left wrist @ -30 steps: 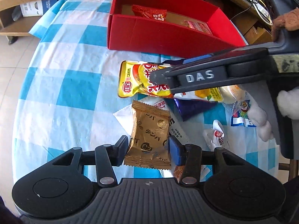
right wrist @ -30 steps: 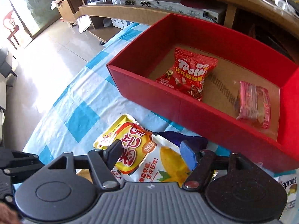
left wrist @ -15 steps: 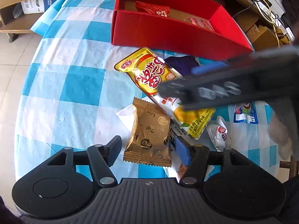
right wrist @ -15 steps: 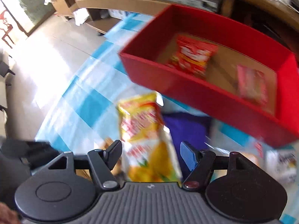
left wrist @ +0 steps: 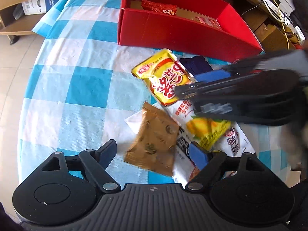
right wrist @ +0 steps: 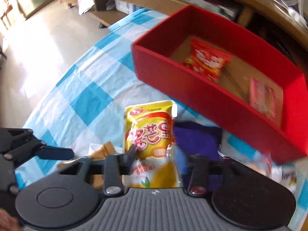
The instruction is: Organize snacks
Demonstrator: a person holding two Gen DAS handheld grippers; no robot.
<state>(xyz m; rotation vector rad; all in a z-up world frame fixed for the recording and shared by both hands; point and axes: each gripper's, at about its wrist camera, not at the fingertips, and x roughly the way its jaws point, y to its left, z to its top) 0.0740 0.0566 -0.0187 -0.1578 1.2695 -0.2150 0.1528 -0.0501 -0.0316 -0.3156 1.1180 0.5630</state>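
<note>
Left wrist view: the left gripper (left wrist: 152,155) points steeply down at the checked tablecloth (left wrist: 80,88), its jaws opening, with the brown packet (left wrist: 154,144) lying loose between them, nearer the right pad and pressed by neither. The packet's long axis runs from near to far, tilted slightly right. Just beyond it the yellow mango pouch (left wrist: 169,80) lies slantwise, far-left to near-right, with the right gripper (left wrist: 184,86) reaching in from the right and crossing its middle. The red box (left wrist: 173,32) stands at the far side, well apart from the brown packet. A purple packet (left wrist: 196,64) is half covered by the pouch, and the white packets (left wrist: 236,140) at right are cut off by the right gripper's body, which is blurred. Right wrist view: the right gripper (right wrist: 156,157) is clamped on the yellow mango pouch (right wrist: 148,132), whose long axis runs straight away from the camera. The red box (right wrist: 211,100) lies far and to the right of this grip, its open top holding a red candy bag (right wrist: 207,61) and a pink packet (right wrist: 263,94); the right hand is judged the nearer to it. Motion blur smears the box's contents and the right pad.
</note>
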